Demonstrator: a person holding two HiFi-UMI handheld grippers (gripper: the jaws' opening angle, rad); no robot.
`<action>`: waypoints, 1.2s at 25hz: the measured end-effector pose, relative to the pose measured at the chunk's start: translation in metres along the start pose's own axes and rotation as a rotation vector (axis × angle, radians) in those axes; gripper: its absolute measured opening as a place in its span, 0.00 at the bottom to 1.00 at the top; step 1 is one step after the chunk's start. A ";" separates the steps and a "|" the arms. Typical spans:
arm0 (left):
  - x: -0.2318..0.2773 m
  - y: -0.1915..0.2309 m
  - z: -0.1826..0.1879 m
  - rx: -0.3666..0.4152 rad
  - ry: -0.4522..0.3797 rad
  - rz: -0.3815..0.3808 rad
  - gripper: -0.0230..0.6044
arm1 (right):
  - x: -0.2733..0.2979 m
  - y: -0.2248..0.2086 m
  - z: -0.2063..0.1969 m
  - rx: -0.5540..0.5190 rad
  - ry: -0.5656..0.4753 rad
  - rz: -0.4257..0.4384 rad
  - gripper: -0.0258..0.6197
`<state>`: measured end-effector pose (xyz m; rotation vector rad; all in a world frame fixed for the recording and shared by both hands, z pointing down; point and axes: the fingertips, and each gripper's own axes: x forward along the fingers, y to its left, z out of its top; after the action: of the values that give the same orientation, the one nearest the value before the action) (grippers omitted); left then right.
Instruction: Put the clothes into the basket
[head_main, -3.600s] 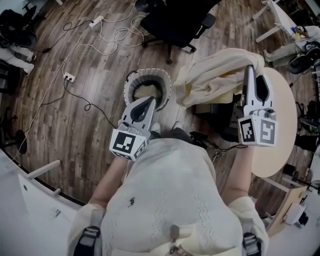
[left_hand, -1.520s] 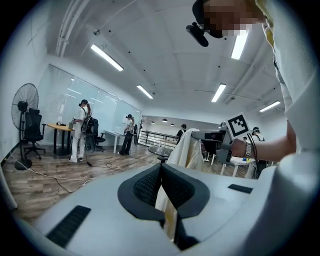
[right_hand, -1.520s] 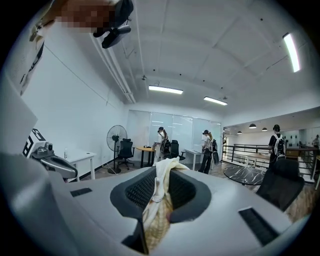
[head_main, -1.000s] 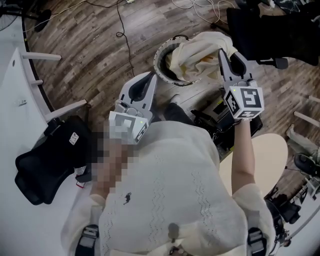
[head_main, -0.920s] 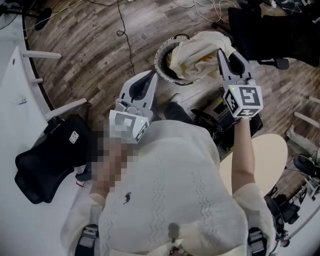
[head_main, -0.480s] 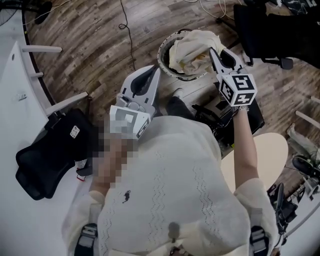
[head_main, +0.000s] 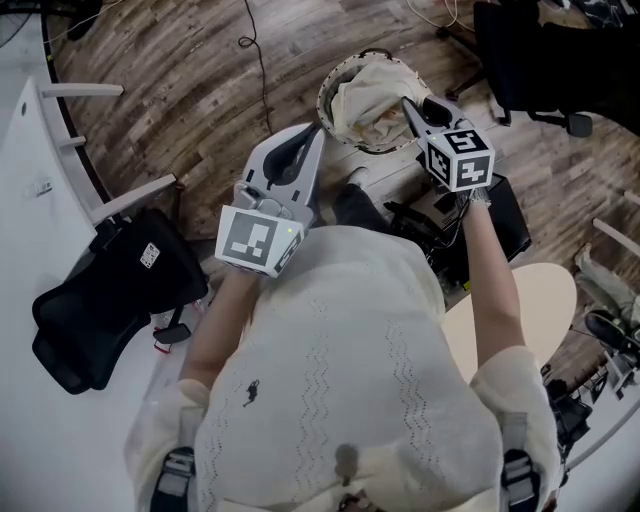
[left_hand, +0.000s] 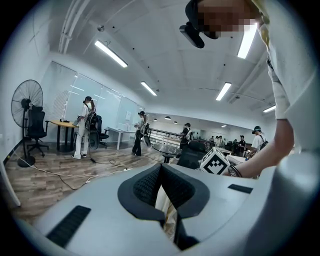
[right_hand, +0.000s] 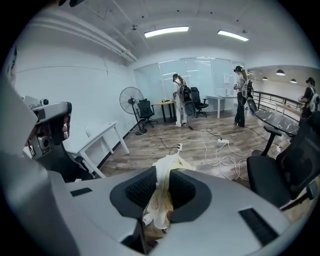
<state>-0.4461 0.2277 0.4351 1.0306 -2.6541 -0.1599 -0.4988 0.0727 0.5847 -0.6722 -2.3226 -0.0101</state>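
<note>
Head view: cream garment (head_main: 372, 88) pinched in the right gripper (head_main: 405, 101), heaped in the basket (head_main: 329, 88) just beneath its tips. Left gripper (head_main: 318, 130) beside the basket's rim, well apart from the right one.

Left gripper view: jaws pressed together at the tips, pale cloth glimpsed through the slit behind them.

Right gripper view: jaws clamped on a fold of the garment, cloth rising past the tips.

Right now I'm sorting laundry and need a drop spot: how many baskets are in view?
1. The basket stands on the wood floor ahead of the person, cream cloth in its mouth, held by the right gripper. Others may be out of view.
</note>
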 end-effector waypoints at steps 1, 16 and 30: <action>0.000 0.001 0.000 -0.001 0.000 0.003 0.07 | 0.005 0.000 -0.005 -0.003 0.019 0.004 0.16; -0.006 0.010 -0.007 -0.017 0.001 0.066 0.07 | 0.056 0.004 -0.066 -0.001 0.221 0.073 0.14; -0.010 0.009 -0.013 -0.027 0.003 0.108 0.07 | 0.087 -0.011 -0.114 0.028 0.371 0.063 0.12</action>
<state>-0.4405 0.2413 0.4470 0.8764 -2.6890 -0.1706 -0.4849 0.0821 0.7276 -0.6669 -1.9425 -0.0673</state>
